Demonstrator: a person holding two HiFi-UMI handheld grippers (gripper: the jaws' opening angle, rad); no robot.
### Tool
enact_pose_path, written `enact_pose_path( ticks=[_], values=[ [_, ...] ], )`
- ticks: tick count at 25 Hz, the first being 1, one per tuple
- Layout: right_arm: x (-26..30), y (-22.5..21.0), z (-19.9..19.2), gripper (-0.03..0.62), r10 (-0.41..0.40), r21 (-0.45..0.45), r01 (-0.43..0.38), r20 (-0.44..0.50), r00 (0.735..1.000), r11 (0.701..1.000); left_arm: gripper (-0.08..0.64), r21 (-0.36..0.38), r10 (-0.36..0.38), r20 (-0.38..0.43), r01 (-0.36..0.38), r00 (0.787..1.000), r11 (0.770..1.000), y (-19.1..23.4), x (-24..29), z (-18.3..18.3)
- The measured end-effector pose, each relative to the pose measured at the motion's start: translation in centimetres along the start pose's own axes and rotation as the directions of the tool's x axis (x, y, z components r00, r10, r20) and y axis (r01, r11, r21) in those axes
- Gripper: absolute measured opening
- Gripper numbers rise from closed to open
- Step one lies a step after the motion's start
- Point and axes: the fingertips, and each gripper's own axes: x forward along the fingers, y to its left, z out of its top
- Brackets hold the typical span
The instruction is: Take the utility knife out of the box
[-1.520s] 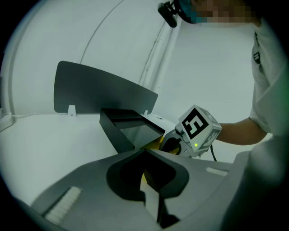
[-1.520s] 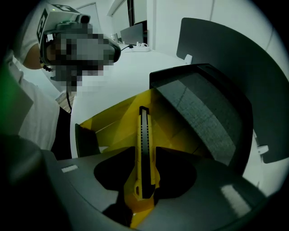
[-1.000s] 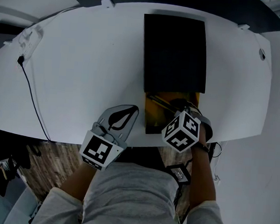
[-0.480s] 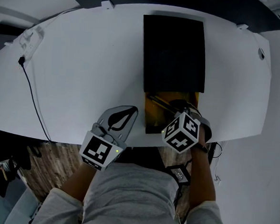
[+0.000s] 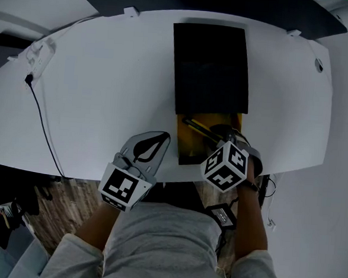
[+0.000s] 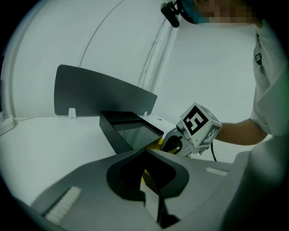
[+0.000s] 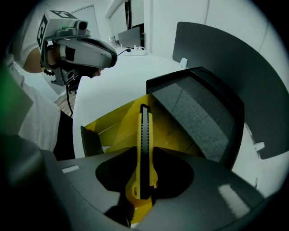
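Right gripper (image 7: 141, 202): jaws clamped on utility knife (image 7: 144, 149), tip inside yellow box (image 7: 110, 131); left gripper (image 6: 151, 204): jaws together, empty, on table (image 5: 93, 100).

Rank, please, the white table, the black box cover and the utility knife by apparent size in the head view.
Largest to smallest:
1. white table
2. black box cover
3. utility knife, of which only a thin sliver shows
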Motion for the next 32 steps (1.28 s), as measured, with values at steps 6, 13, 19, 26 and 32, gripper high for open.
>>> enact_pose_path(
  ticks=[6, 13, 19, 26, 32],
  values=[
    [-1.6, 0.2, 0.3, 0.132, -0.018, 0.003, 0.018, 0.028, 0.999, 1.000, 0.000, 0.004, 0.009, 0.007, -0.009, 1.000, 1.000, -0.4, -0.6, 0.6],
    [-3.4, 0.2, 0.5, 0.130, -0.033, 0.061, 0.027, 0.085, 0.996, 0.998, 0.000, 0.026, 0.011, 0.025, -0.012, 1.000, 1.000, -1.1, -1.4, 2.0],
    [-5.3, 0.2, 0.9, 0.130, -0.053, 0.118, 0.036, 0.148, 0.988, 0.992, 0.000, 0.045, 0.015, 0.035, -0.016, 0.999, 0.999, -1.6, -2.3, 2.9],
    [-8.1, 0.3, 1.8, 0.131, -0.100, 0.177, 0.059, 0.231, 0.968, 0.982, 0.000, 0.060, 0.003, 0.059, -0.007, 0.998, 0.998, -2.2, -3.3, 4.6],
    [-10.9, 0.6, 2.7, 0.130, -0.138, 0.222, 0.070, 0.307, 0.942, 0.972, 0.000, 0.086, -0.004, 0.083, -0.004, 0.997, 0.996, -3.0, -4.1, 6.1]
  ],
)
